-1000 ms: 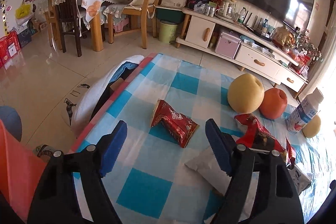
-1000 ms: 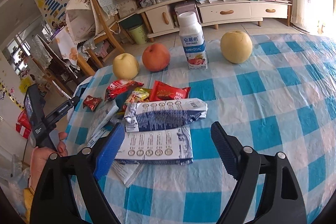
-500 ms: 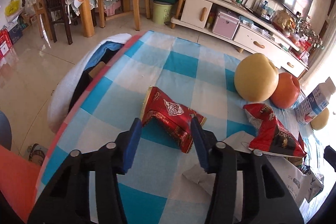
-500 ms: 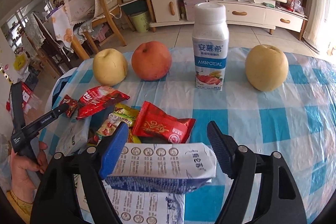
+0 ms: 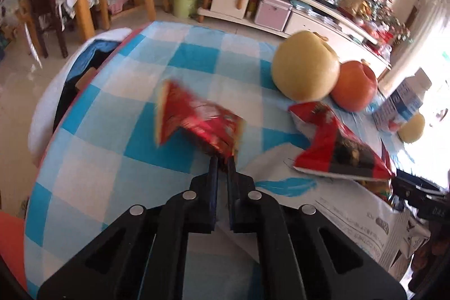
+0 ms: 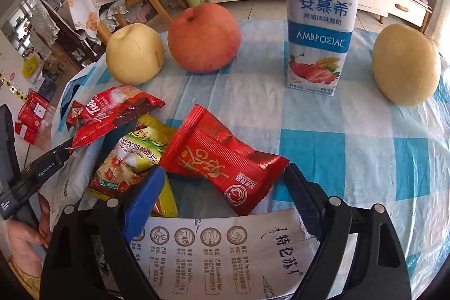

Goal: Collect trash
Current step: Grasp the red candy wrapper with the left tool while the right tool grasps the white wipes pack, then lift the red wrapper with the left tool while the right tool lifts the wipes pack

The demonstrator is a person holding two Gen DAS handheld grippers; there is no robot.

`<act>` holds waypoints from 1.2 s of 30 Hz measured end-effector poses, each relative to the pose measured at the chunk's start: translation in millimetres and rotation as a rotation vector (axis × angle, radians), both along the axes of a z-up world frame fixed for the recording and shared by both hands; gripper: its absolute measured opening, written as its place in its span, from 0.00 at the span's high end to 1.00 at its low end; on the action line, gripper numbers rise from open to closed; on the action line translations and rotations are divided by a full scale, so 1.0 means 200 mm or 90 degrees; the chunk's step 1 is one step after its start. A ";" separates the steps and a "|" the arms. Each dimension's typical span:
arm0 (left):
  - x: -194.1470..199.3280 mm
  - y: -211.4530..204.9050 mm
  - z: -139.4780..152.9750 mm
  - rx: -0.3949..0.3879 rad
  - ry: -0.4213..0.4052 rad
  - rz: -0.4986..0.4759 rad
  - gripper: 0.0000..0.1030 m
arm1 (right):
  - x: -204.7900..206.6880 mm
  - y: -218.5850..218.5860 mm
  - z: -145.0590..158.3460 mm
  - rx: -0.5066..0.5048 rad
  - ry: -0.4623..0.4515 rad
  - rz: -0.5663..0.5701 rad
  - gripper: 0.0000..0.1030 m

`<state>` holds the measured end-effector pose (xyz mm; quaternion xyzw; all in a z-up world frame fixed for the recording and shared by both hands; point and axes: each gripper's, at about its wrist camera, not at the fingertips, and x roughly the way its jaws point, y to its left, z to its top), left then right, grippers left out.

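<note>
**Right claw open over wrapper pile**

Right claw point(image 6: 222, 190) spread wide around red snack wrapper point(image 6: 225, 165) on checkered counter point(image 6: 365, 148). White milk carton point(image 6: 225, 246) flat beneath. Yellow-green wrapper point(image 6: 132, 159) beside. Pear point(image 6: 135, 52), apple point(image 6: 204, 37), yogurt bottle point(image 6: 320, 18) behind.

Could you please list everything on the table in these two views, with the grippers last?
Pears: two, pale yellow, one at each end of the back row.
Apple: one, orange-red, beside the left pear.
Yogurt bottle: one, white and blue, upright.
Snack wrappers: four, three red and one yellow-green, piled at front left.
White bags: printed, nearest the camera; number unclear.
Tablecloth: one, blue-and-white check.
Left hand-held gripper: black, shut on a red wrapper.
Right hand-held gripper: black, open over the pile.
</note>
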<state>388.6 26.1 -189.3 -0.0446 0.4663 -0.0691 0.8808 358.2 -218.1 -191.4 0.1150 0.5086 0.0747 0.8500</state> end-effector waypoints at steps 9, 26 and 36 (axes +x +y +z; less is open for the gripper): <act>-0.07 -0.07 -0.01 -0.036 0.014 -0.062 0.96 | -0.04 0.04 0.03 -0.014 -0.015 0.059 0.56; 0.03 0.14 0.06 -0.002 -0.054 -0.038 0.38 | 0.02 0.20 0.10 -0.192 -0.060 0.128 0.12; 0.16 0.16 -0.03 -0.007 -0.039 0.000 0.39 | 0.09 0.26 0.00 -0.153 -0.048 0.196 0.52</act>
